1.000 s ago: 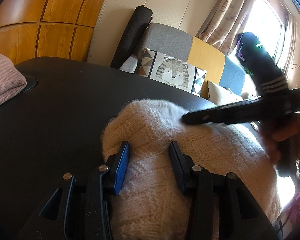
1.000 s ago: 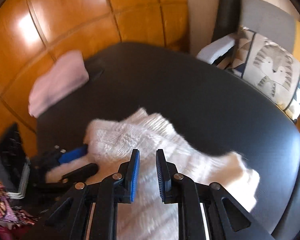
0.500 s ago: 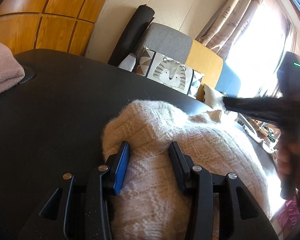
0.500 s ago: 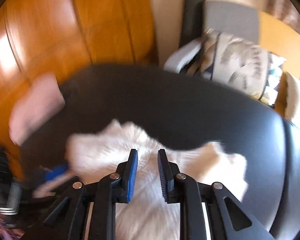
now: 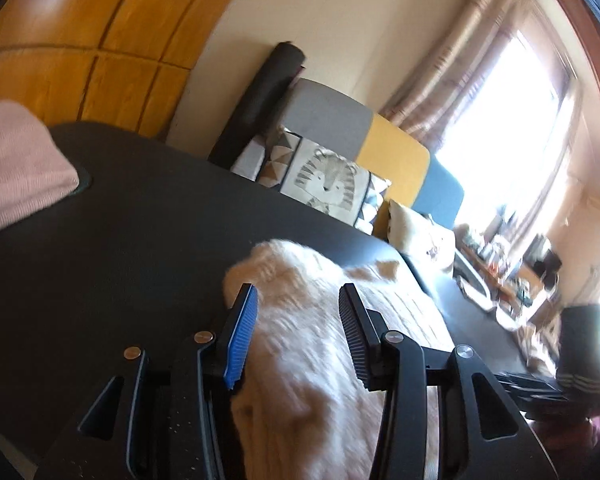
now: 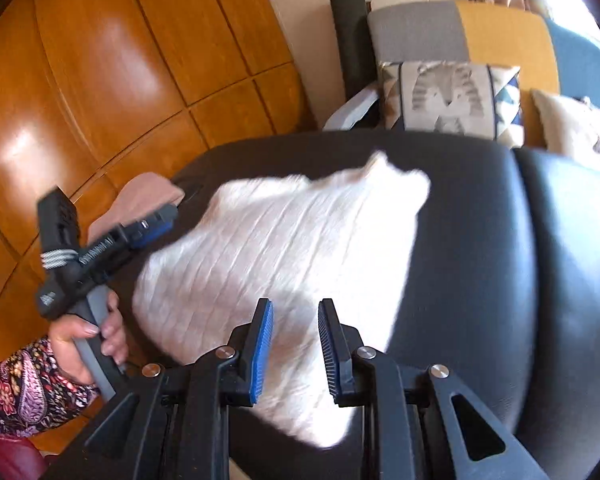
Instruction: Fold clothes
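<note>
A cream knitted sweater lies folded on the black leather surface; it also shows in the left wrist view. My left gripper is open, its jaws either side of the sweater's left end; in the right wrist view it sits at the sweater's left edge, held by a hand. My right gripper is open and empty above the sweater's near edge. In the left wrist view only its body shows at far right.
A folded pink garment lies at the far left of the black surface, seen also in the right wrist view. Behind are a wooden panelled wall, a sofa with a lion cushion and a bright window.
My right gripper has drawn back from the middle of the sweater to its near right edge and opened slightly. My left gripper has pulled back toward the sweater's left end.
</note>
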